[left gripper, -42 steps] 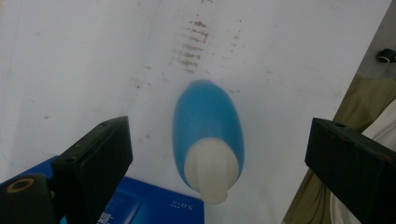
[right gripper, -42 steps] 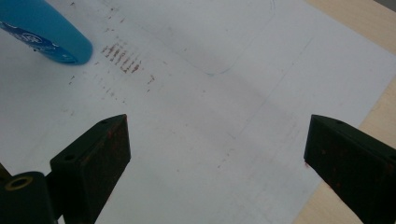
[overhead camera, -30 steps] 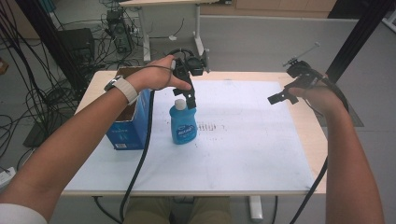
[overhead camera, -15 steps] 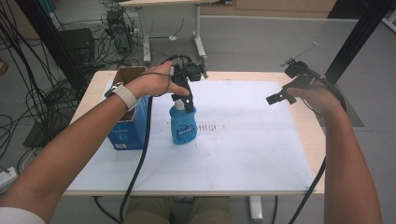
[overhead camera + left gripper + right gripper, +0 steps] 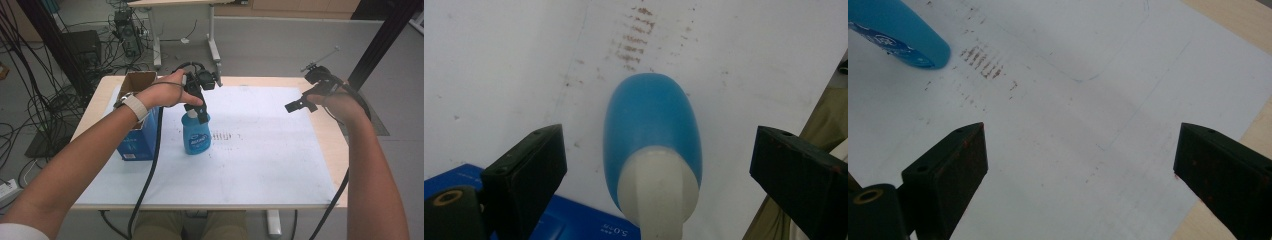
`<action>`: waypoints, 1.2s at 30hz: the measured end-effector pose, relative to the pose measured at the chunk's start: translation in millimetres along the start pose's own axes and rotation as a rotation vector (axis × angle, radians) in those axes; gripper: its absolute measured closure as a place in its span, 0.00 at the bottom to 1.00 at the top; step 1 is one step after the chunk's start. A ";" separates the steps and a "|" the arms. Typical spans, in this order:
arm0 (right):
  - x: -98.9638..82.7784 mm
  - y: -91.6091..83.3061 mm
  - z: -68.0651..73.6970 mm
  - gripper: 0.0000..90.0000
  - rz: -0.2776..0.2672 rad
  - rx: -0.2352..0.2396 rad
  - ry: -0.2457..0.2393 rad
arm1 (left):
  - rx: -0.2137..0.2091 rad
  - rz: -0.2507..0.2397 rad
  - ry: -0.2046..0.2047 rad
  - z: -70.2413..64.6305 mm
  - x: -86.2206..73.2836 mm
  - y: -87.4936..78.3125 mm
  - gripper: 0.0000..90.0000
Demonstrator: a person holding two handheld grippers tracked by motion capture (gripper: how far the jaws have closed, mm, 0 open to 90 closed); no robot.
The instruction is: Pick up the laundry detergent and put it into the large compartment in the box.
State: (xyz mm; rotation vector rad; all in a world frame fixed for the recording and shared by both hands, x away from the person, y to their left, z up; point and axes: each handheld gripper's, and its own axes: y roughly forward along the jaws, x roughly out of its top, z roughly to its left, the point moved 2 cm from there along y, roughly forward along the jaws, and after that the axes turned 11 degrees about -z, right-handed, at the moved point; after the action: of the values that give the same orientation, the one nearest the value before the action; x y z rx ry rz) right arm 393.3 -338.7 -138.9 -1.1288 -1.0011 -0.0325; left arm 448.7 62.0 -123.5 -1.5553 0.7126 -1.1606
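Blue plastic spray bottle with a white neck (image 5: 651,130) is standing upright on the white paper sheet (image 5: 270,150), beside a blue cardboard box (image 5: 137,140), sitting between the left gripper's (image 5: 659,165) wide-apart jaws. Right gripper (image 5: 1080,170) is hovering well apart, jaws spread.

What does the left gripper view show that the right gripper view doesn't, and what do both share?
Left gripper view: the blue bottle's white neck from above, centred between the left gripper's wide-open jaws with gaps on both sides, plus a corner of the blue box.

Right gripper view: the right gripper open over bare sheet, faint pen lines, and the wooden table edge.

Both: the blue bottle, the white sheet and its brown smudge marks.
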 end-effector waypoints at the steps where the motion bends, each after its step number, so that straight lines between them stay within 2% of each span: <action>1: -0.1 0.0 0.0 0.08 0.000 0.000 0.000 | -0.003 -0.007 -0.007 0.2 -1.7 1.5 0.09; 36: 3.0 2.7 0.6 0.08 0.000 0.005 -0.006 | 0.005 -0.005 -0.020 1.3 -5.1 6.2 0.10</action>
State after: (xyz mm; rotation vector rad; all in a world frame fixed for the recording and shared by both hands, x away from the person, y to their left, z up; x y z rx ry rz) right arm 396.0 -335.7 -138.9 -1.1250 -1.0055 -0.0267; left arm 448.8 65.1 -131.0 -1.5628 0.6925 -1.1477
